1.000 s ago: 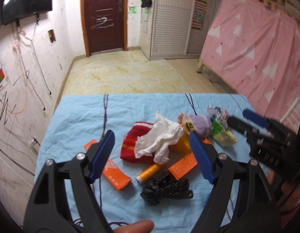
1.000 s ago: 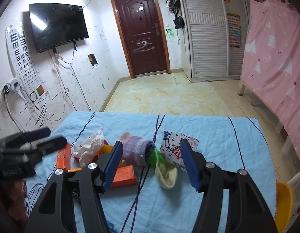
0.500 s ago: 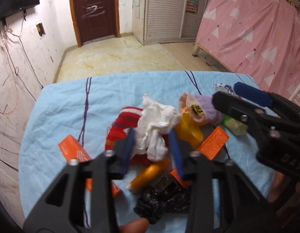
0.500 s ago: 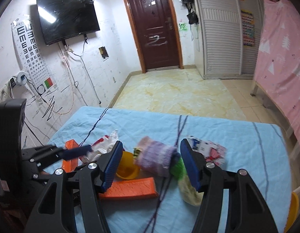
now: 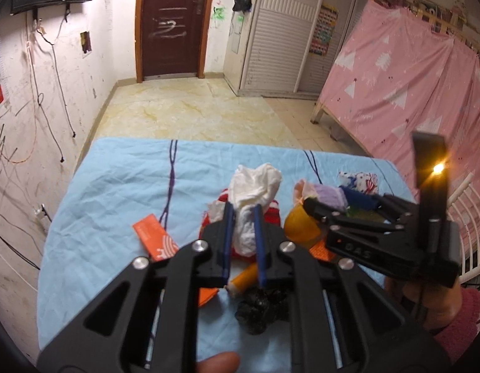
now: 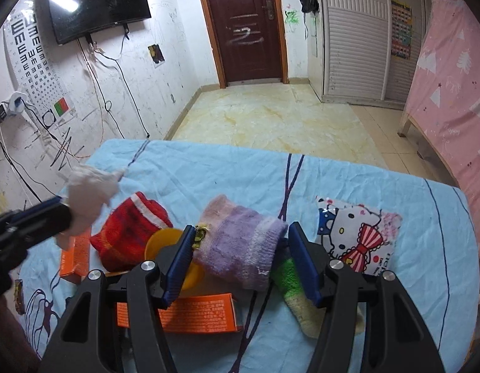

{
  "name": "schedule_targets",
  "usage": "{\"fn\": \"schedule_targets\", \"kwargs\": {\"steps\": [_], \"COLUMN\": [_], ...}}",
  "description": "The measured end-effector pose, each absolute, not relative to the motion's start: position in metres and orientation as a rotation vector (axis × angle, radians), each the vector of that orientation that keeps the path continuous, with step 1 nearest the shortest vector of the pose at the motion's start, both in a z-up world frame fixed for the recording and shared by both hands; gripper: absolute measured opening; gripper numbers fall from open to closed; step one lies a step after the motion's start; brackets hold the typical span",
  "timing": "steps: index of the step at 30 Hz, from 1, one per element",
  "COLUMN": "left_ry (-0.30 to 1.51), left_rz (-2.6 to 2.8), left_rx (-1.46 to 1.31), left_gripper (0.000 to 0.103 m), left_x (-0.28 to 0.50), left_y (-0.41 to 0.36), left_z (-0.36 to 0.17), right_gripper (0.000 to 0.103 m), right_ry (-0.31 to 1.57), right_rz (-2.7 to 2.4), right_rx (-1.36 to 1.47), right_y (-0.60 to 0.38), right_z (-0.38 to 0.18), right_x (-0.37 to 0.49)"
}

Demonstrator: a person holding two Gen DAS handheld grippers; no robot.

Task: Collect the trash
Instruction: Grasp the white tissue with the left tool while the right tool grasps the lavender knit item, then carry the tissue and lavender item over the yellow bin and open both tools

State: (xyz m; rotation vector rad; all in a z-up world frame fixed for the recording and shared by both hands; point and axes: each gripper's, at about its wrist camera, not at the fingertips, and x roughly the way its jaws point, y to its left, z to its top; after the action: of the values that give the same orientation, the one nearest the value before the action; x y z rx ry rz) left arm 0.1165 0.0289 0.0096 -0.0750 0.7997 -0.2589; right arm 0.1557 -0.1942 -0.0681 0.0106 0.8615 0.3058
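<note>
At the centre of the left wrist frame, the left gripper is pinching the crumpled white tissue above the red sock. The right gripper is closing half-wide around the purple sock; a yellow cup, orange boxes and a green sock are crowding it on the blue sheet.

We see a desk under a light blue cloth, bearing socks, orange boxes, a black bag and a cartoon pouch.
</note>
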Motion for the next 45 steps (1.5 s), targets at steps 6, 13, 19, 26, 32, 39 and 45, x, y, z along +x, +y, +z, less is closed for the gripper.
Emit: {"fn": "schedule_targets", "kwargs": {"steps": [6, 13, 19, 26, 32, 39, 45], "left_ry": [0.795, 0.765, 0.733, 0.694, 0.671, 0.653, 0.654], "left_rz": [-0.267, -0.25, -0.242, -0.26, -0.285, -0.335, -0.41], "left_rx": [-0.097, -0.104, -0.101, -0.082, -0.052, -0.012, 0.042], "left_gripper": [0.012, 0.012, 0.012, 0.012, 0.012, 0.012, 0.012], "left_x": [0.109, 0.096, 0.083, 0.068, 0.055, 0.041, 0.034], "left_y": [0.033, 0.038, 0.035, 0.017, -0.008, -0.04, -0.084], "left_z": [0.016, 0.027, 0.04, 0.056, 0.068, 0.077, 0.079], "right_gripper": [0.004, 0.003, 0.003, 0.003, 0.003, 0.003, 0.004], "right_ry": [0.851, 0.775, 0.699, 0.59, 0.535, 0.482, 0.461], "right_rz": [0.285, 0.303, 0.332, 0.37, 0.373, 0.337, 0.271], "right_rx": [0.026, 0.065, 0.12, 0.166, 0.209, 0.243, 0.286], "right_y": [-0.199, -0.203, -0.215, -0.24, -0.268, -0.3, -0.342], "right_z": [-0.067, -0.047, -0.02, 0.018, 0.036, 0.05, 0.047], "right_x": [0.152, 0.135, 0.115, 0.081, 0.058, 0.033, 0.012]}}
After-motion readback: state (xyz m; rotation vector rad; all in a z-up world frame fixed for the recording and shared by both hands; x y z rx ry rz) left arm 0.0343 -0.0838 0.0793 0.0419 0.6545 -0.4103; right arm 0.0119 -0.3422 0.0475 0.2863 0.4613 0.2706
